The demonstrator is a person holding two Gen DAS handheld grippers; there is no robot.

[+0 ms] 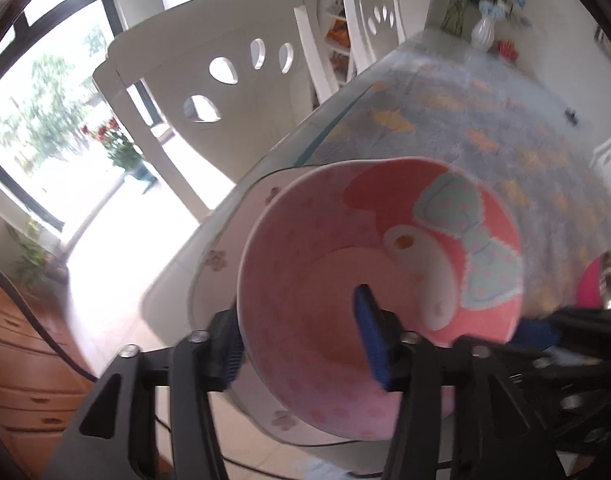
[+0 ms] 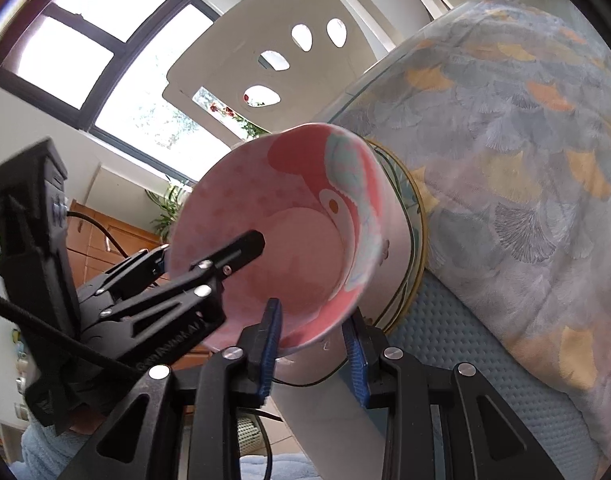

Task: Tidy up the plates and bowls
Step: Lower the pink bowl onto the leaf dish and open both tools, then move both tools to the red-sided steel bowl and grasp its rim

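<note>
A pink bowl [image 1: 325,280] with a cartoon rabbit and a pale blue bow fills the left wrist view, and it also shows in the right wrist view [image 2: 289,224]. My left gripper [image 1: 301,336] is shut on its rim, one blue pad inside and one outside. My right gripper [image 2: 313,344] is shut on the near rim of the same bowl from the other side. The left gripper [image 2: 209,256] shows in the right wrist view, reaching into the bowl. The bowl sits at the table's edge against a plate [image 2: 415,216] with a yellow rim.
The table [image 2: 525,140] wears a grey-blue cloth with orange fan leaves, with a blue textured mat [image 2: 465,360] at its edge. White chairs [image 1: 225,92] stand along the far side. A white vase [image 1: 483,32] with flowers stands at the far end. A wooden cabinet [image 1: 21,360] is on the left.
</note>
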